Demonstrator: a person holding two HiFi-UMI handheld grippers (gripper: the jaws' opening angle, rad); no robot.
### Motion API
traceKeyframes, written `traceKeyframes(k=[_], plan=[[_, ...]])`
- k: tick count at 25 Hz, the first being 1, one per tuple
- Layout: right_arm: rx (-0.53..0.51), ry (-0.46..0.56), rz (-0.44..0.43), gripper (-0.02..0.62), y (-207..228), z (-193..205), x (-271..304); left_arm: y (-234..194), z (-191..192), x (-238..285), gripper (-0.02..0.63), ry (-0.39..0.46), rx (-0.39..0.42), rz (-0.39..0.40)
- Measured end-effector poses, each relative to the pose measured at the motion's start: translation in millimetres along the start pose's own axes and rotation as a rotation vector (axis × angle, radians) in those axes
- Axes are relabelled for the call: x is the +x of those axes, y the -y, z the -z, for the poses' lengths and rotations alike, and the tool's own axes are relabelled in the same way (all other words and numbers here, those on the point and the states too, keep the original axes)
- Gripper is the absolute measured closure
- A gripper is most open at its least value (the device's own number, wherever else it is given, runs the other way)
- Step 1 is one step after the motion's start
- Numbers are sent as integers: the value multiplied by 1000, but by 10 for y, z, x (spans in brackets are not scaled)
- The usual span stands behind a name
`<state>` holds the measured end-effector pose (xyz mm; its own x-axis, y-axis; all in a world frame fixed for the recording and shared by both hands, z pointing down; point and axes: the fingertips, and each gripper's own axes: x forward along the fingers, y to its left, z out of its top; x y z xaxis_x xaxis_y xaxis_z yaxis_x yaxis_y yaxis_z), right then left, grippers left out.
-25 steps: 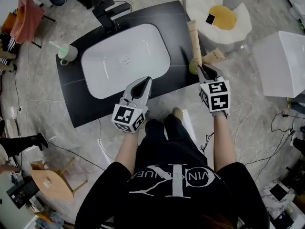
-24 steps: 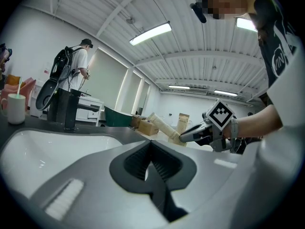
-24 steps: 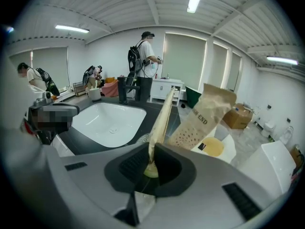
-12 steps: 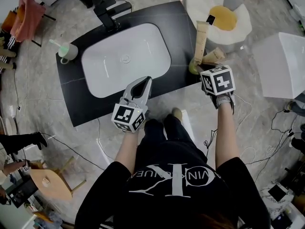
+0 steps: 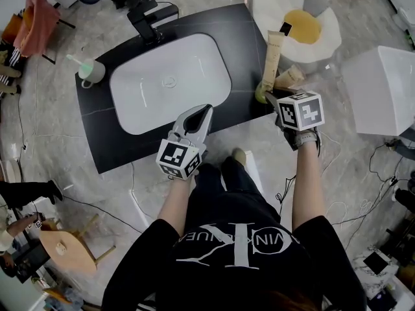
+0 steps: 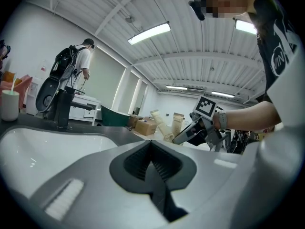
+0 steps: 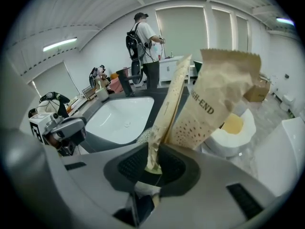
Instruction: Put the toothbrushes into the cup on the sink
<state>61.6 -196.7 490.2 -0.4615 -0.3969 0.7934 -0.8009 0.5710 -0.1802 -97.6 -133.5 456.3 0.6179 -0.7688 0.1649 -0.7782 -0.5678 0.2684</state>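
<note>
A white cup (image 5: 93,70) with a green toothbrush in it stands at the far left of the black counter (image 5: 104,128), beside the white sink (image 5: 170,80). My right gripper (image 5: 272,98) is at the counter's right end, shut on the lower end of a narrow tan toothbrush packet (image 5: 272,54); its jaws have just been closing on that packet (image 7: 169,99). A wider paper packet (image 7: 219,94) stands right next to it. My left gripper (image 5: 204,111) hovers over the counter's front edge, shut with nothing in it (image 6: 151,149). The cup (image 6: 9,105) shows far to its left.
A black tap (image 5: 144,19) rises behind the sink. A round white and yellow fixture (image 5: 305,24) and a white box (image 5: 382,86) stand on the floor to the right. Cables trail across the floor, and a person with a backpack (image 7: 143,37) stands beyond the counter.
My right gripper has tipped downward so its marker cube faces up. The tan packet has swung from leaning left toward the right. The left gripper has barely shifted.
</note>
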Motion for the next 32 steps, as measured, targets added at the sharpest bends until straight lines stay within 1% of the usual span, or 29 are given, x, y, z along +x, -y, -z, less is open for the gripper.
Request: traceKeyframes(k=[2, 5, 7, 11, 15, 17, 20, 24, 25, 26, 27, 29, 32], plan=[[3, 12, -3, 555, -7, -7, -16, 20, 6, 16, 594, -4, 2, 8], [0, 31, 14, 555, 6, -13, -48, 38, 8, 17, 594, -7, 2, 11], [-30, 31, 28, 555, 4, -19, -88, 40, 6, 10, 594, -8, 1, 10], [-128, -24, 65, 562, 19, -16, -69, 33, 28, 8, 594, -11, -2, 9], [-147, -68, 67, 565, 18, -30, 15, 82, 41, 57, 594, -15, -6, 36], [-155, -83, 62, 565, 3, -38, 46, 117, 46, 107, 594, -19, -21, 72], [-165, -87, 59, 565, -6, -46, 43, 171, 21, 233, 592, -25, -63, 145], [-157, -78, 54, 565, 9, -44, 32, 149, -113, 490, 585, 4, -139, 208], [-153, -76, 53, 565, 19, -42, 34, 136, -150, 575, 554, 12, -164, 225], [-150, -74, 51, 565, 28, -37, 35, 125, -184, 666, 505, 18, -190, 244], [-147, -73, 50, 565, 38, -30, 37, 119, -215, 758, 476, 21, -215, 265], [-144, -73, 45, 565, 50, -8, 40, 124, -261, 936, 469, 20, -250, 307], [-142, -66, 30, 565, 44, 7, 37, 176, -294, 1171, 453, 5, -276, 367]])
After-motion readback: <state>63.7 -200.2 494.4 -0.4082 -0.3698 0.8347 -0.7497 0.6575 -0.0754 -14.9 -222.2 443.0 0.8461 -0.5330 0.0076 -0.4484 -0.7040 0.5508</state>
